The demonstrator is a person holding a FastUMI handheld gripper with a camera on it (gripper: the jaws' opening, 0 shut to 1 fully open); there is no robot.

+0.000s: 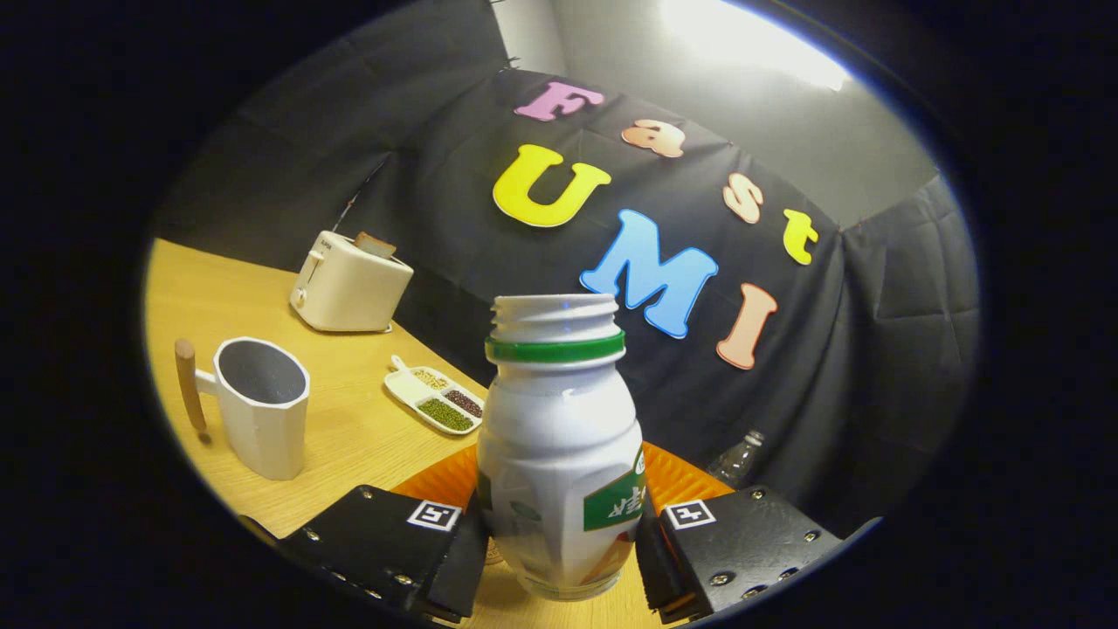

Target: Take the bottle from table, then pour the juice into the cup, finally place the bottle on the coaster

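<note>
A white bottle (559, 454) with a green neck ring and no cap stands upright between my two black fingers (454, 550), which press on its lower body from both sides. My gripper (559, 559) is shut on it. Behind the bottle's base lies an orange ribbed coaster (445, 485), partly hidden by the bottle. Whether the bottle's base rests on the table or hangs just above it I cannot tell. A white cup (262, 402) with a wooden handle stands on the table (358, 437) to the left of the fingers, its grey inside visible.
A cream toaster (349, 284) with a slice of bread stands farther back on the left. A white divided dish (437, 400) of beans and seeds lies between the cup and the bottle. A clear plastic bottle (738, 459) stands beyond the table on the right.
</note>
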